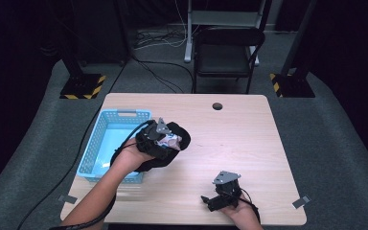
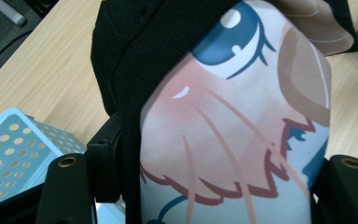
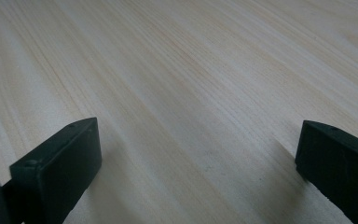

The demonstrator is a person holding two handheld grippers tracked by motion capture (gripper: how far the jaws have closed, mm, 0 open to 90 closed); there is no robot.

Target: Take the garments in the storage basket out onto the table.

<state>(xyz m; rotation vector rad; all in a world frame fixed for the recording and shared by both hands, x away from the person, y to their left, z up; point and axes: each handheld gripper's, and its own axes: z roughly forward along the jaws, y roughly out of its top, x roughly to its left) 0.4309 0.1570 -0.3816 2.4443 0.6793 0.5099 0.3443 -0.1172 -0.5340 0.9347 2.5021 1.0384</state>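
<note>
Right, surface first: pale wood tabletop (image 1: 230,143), rounded corners, small dark grommet hole (image 1: 217,106) near the far edge, centre. Two bits of grey tape (image 1: 301,201) sit at the near corners. Dark grey carpet all round, black curtain walls, a black folding chair (image 1: 225,52) just behind the far edge, w/ cables on the floor and two stands on yellow-black striped bases (image 1: 82,86) either side.

My left gripper (image 2: 228,186) has its fingers (image 2: 67,186) clamped on a black mouse pad (image 2: 223,126) w/ a cartoon print (blue eye, pink face, brown hair). In the high view that pad (image 1: 172,141) is up off the tabletop, partly over the right rim of the light blue perforated basket (image 1: 108,143), which sits at the tabletop's left side, its near left corner close to the edge. Can't tell whether the pad touches the basket rim.

My right gripper (image 1: 223,194) is low near the front edge, right of centre; in its own view the fingers (image 3: 60,158) are wide apart, nothing between them but bare wood grain.

Room to move: whole right half and the far centre of the tabletop are free. Left side is tight btw the basket and the edge. The two grippers are well apart.
</note>
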